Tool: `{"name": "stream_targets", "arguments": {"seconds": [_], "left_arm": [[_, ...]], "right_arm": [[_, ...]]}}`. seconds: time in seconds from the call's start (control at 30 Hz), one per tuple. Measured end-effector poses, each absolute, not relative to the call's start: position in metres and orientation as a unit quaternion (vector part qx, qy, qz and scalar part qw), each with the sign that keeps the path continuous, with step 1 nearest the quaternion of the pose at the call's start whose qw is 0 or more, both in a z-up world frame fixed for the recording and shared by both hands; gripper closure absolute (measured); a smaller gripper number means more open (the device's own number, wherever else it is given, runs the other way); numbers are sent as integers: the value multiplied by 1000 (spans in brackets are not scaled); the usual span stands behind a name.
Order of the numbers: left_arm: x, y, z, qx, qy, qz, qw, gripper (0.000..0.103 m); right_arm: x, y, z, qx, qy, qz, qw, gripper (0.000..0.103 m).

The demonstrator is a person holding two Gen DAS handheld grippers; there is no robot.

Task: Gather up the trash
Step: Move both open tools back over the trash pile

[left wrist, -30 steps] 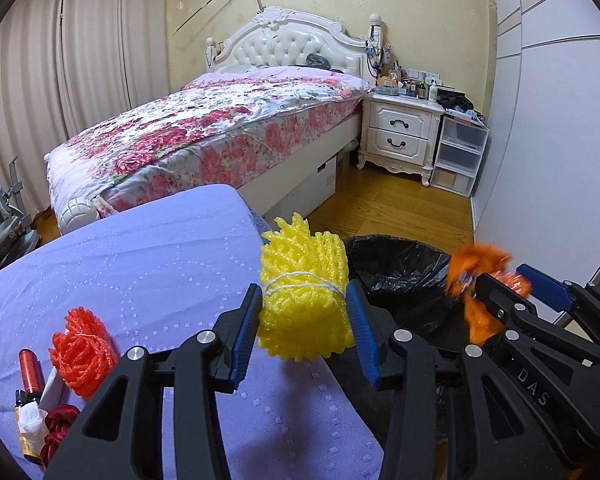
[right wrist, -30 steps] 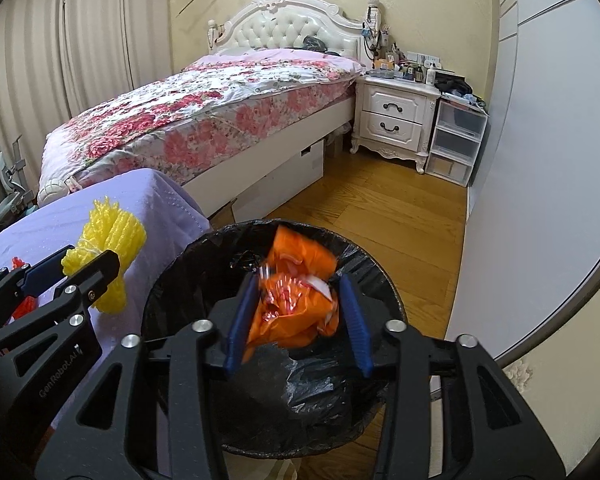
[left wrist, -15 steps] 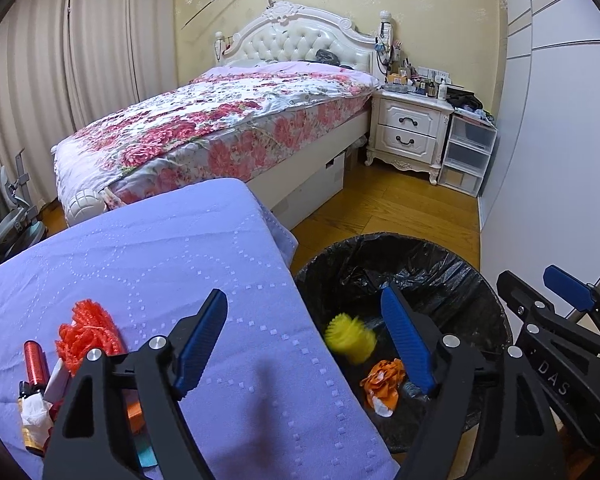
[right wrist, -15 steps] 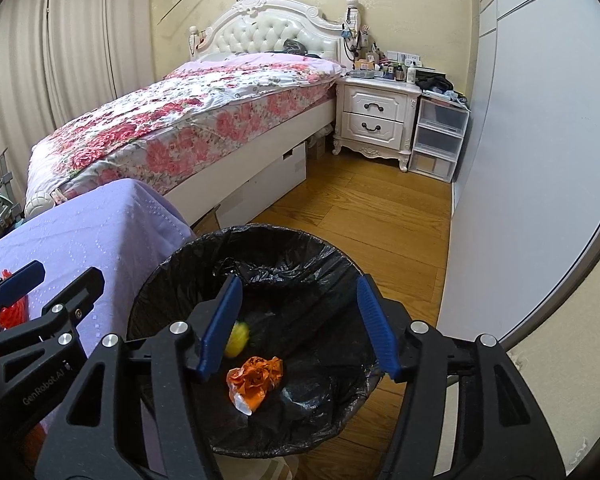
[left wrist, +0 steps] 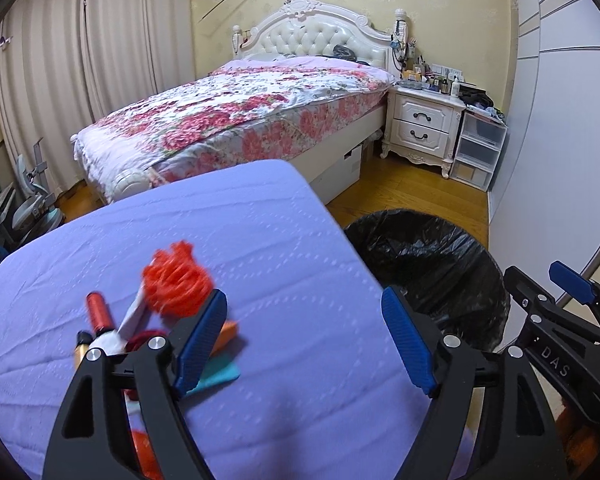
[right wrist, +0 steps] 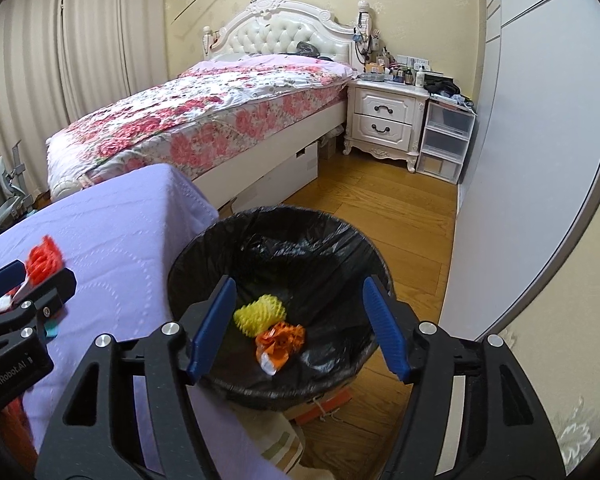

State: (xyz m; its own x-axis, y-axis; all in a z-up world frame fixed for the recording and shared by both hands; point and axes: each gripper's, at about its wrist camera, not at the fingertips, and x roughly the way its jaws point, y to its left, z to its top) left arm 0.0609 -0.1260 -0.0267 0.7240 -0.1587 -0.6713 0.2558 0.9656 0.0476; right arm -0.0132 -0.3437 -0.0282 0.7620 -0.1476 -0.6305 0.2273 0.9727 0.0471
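My left gripper [left wrist: 302, 304] stands open over the purple tablecloth [left wrist: 260, 232], with nothing between its blue pads. Just left of it lies a pile of trash: an orange-red foam net [left wrist: 176, 280], a red spool [left wrist: 98, 312], a white tissue [left wrist: 132, 316] and a teal scrap [left wrist: 220, 376]. My right gripper [right wrist: 299, 284] hangs above the black-lined bin [right wrist: 228, 228]; its jaws are opening and hold nothing. A yellow foam net [right wrist: 260, 314] and a crumpled orange wrapper [right wrist: 280, 340] lie at the bottom of the bin.
The bin stands on the wooden floor [right wrist: 380, 208] against the table's right edge. Behind are a floral bed [right wrist: 204, 112], a white nightstand [right wrist: 384, 120] and plastic drawers [right wrist: 446, 140]. A grey wardrobe front [right wrist: 532, 160] closes the right side. Packaging [right wrist: 284, 448] lies under the bin.
Both grippers opened; the yellow net and the orange wrapper fell into the bin. My left gripper swung left, back over the table. The right one drew back a little.
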Motion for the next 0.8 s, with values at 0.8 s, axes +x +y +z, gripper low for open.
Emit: {"name": "stream_targets", "arguments": {"seconds": [0.8], "left_arm": [[-13, -27, -51, 63, 387, -31, 919, 26]], "right_arm": [[-77, -263, -28, 25, 336, -16, 941, 38]]}}
